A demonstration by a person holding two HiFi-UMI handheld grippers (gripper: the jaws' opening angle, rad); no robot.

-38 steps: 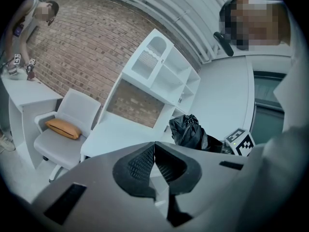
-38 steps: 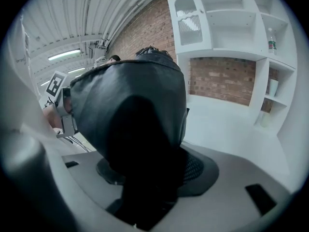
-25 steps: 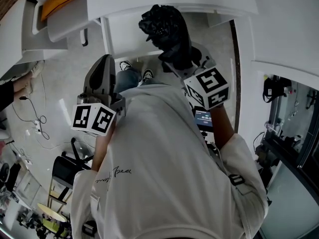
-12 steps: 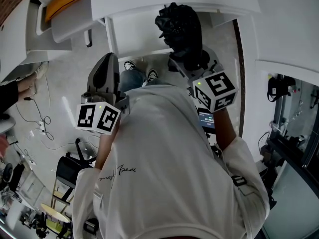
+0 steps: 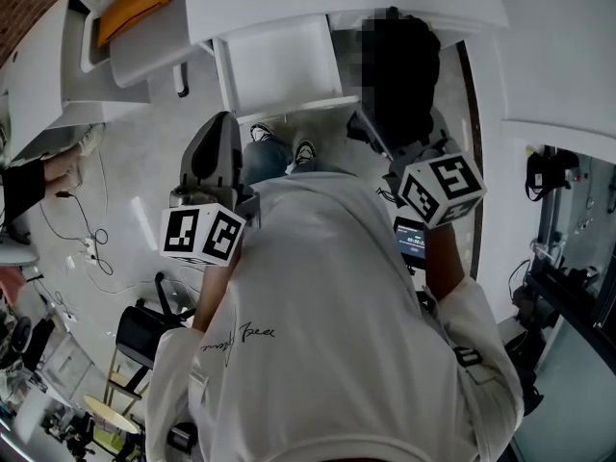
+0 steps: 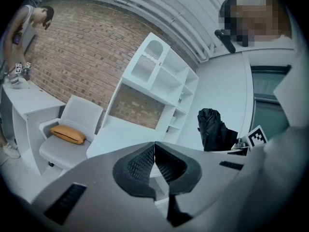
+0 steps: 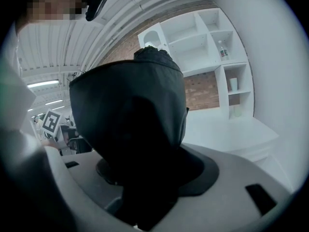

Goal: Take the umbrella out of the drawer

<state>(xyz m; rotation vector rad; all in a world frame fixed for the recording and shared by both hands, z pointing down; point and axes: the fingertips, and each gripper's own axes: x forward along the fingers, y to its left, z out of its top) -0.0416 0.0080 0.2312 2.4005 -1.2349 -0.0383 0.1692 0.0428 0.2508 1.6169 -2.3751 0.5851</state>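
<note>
Seemingly the umbrella, grasped in the right tool, was held clear of the drawer, the left tool clenched on nothing; setting it down was judged next.

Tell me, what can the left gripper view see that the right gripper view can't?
Only the left gripper view shows the white chair with its orange cushion, and the left tool shut on nothing. Only the right gripper view shows the right tool clamped on the black umbrella, up close. Both show the umbrella, white shelves and a brick wall.
</note>
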